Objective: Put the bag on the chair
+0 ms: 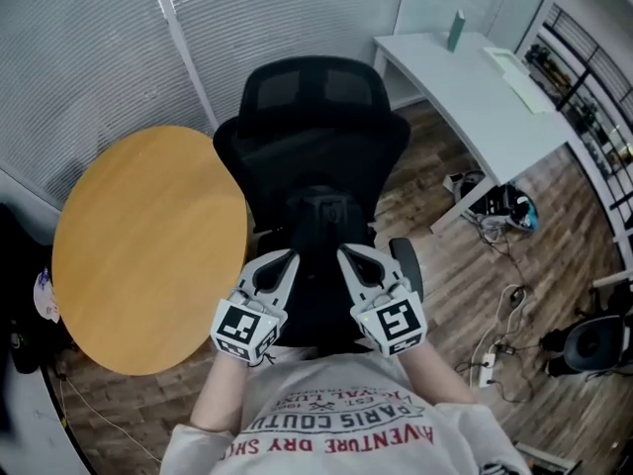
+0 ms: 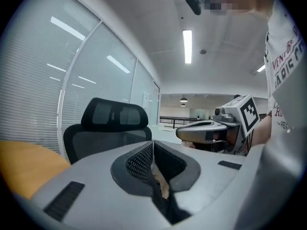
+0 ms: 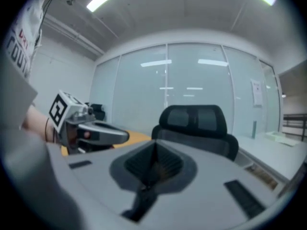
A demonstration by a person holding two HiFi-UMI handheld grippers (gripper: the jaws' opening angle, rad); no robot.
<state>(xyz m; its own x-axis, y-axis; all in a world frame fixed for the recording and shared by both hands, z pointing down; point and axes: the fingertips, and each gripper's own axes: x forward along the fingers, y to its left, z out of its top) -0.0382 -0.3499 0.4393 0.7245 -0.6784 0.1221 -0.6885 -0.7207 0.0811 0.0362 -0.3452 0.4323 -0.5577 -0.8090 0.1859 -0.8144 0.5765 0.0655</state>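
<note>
A black bag (image 1: pixel 321 265) hangs between my two grippers, just in front of my chest. It covers the seat of the black mesh office chair (image 1: pixel 312 97), whose back and headrest rise beyond it. My left gripper (image 1: pixel 285 261) is shut on a black strap (image 2: pixel 165 207) of the bag, which runs down out of its closed jaws. On the other side, my right gripper (image 1: pixel 348 257) is shut on another black strap (image 3: pixel 139 202). The two grippers are level and side by side. The chair's headrest (image 2: pixel 112 116) shows ahead in the left gripper view, and the headrest (image 3: pixel 194 121) in the right gripper view.
A round wooden table (image 1: pixel 148 245) stands close to the chair's left. A white desk (image 1: pixel 475 97) with a green bottle (image 1: pixel 456 30) is at the back right. Cables and a power strip (image 1: pixel 490 364) lie on the wood floor at right. Blinds and glass walls stand behind the chair.
</note>
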